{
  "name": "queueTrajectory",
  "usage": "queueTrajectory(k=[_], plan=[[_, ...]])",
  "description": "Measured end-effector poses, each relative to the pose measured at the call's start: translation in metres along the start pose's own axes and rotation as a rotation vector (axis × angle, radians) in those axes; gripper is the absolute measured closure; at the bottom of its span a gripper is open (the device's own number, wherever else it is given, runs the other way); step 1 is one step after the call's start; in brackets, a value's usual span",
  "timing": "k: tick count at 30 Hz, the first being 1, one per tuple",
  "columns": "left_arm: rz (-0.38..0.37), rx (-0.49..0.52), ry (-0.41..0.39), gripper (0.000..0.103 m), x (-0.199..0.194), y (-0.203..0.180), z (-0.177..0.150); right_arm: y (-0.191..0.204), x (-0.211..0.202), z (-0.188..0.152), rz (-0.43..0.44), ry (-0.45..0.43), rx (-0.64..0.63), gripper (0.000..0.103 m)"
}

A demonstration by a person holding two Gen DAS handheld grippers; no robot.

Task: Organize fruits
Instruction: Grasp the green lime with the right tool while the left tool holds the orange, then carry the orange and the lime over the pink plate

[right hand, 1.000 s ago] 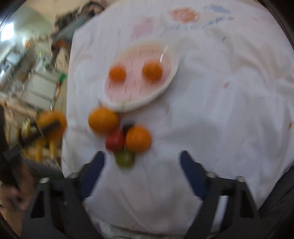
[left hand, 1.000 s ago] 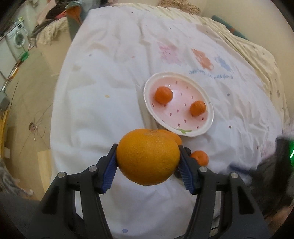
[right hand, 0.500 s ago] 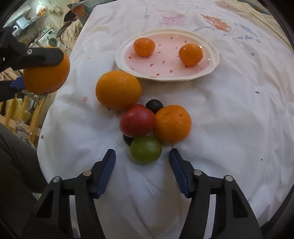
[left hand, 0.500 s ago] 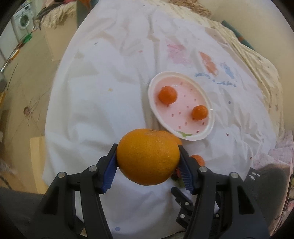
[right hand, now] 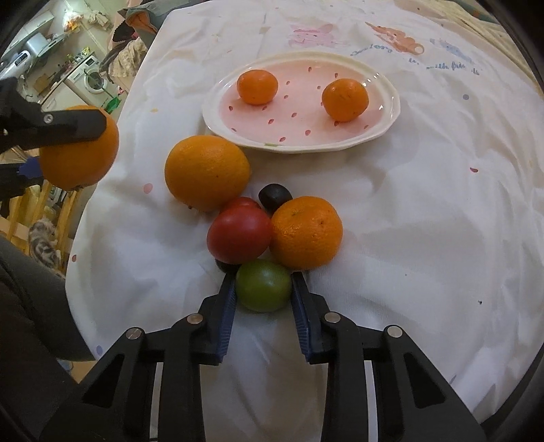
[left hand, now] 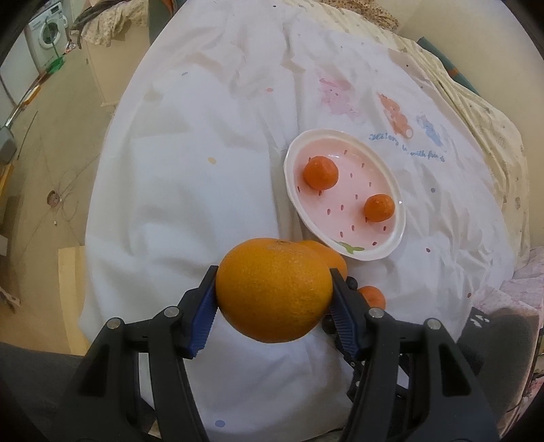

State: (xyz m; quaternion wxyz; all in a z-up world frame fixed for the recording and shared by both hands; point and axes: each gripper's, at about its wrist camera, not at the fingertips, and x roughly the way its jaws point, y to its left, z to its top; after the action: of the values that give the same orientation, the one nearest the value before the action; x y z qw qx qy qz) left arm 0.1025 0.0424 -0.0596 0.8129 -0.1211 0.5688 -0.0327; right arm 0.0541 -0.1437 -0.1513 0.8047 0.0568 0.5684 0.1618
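Note:
My left gripper (left hand: 273,299) is shut on a large orange (left hand: 274,294) and holds it above the white cloth; the orange also shows in the right wrist view (right hand: 80,154). My right gripper (right hand: 263,289) has closed on a green fruit (right hand: 263,285) on the cloth. Touching it are a red tomato (right hand: 239,234) and an orange (right hand: 306,233). Another large orange (right hand: 206,171) and a dark plum (right hand: 274,195) lie behind. A pink plate (right hand: 299,137) holds two mandarins (right hand: 257,86) (right hand: 345,99); the plate also shows in the left wrist view (left hand: 343,217).
A white printed cloth (left hand: 190,176) covers the table and drops off at the left edge. The floor and a washing machine (left hand: 44,32) lie to the left. A cat (right hand: 42,244) sits below the table's left edge.
My right gripper moved forward and closed its fingers onto the green fruit. My left gripper drifted a little with the large orange still in it.

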Motion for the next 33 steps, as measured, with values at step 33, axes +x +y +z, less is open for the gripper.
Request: queueTrajectory(k=[33], plan=[[0.082, 0.096, -0.093, 0.046, -0.009, -0.021, 0.048, -0.082, -0.113, 0.109, 0.204, -0.228, 0.077, 0.07]])
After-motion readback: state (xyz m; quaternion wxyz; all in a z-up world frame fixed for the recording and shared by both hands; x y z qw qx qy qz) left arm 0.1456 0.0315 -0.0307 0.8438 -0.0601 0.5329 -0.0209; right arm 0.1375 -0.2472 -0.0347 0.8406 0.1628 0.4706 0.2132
